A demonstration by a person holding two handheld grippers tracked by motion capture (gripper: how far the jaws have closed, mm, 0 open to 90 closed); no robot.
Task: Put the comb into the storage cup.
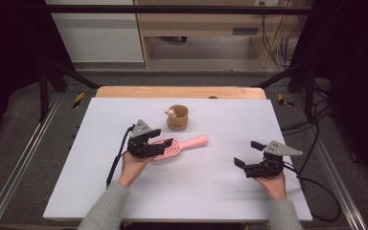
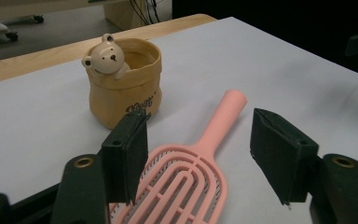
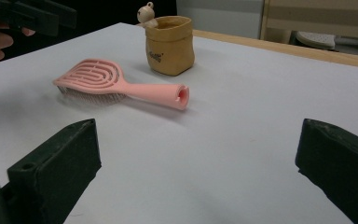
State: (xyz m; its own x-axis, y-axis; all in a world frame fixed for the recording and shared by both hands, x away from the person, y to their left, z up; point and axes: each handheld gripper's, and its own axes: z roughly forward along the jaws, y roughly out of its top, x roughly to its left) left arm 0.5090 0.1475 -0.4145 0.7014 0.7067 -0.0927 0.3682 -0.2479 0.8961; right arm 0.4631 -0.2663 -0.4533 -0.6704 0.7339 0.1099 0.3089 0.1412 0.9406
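Your left gripper [image 2: 200, 154] covers the pink hairbrush [image 2: 186, 182] head's lower part, cut off below the fingers; cup [image 2: 130, 88] lettering unreadable.

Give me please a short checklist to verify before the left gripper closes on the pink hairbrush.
1. Left gripper open: ok, the jaws stand apart.
2. Pink hairbrush between the jaws: ok, the head of the brush lies in the gap in the left gripper view.
3. Brush flat on the white table: ok, bristles down, handle pointing away from the gripper.
4. Bear cup clear of the brush: ok, it stands upright beyond the handle, apart from it.
5. Right gripper out of the way: ok, open and well off to the side.
6. Jaws low enough to grip the head: cannot tell.
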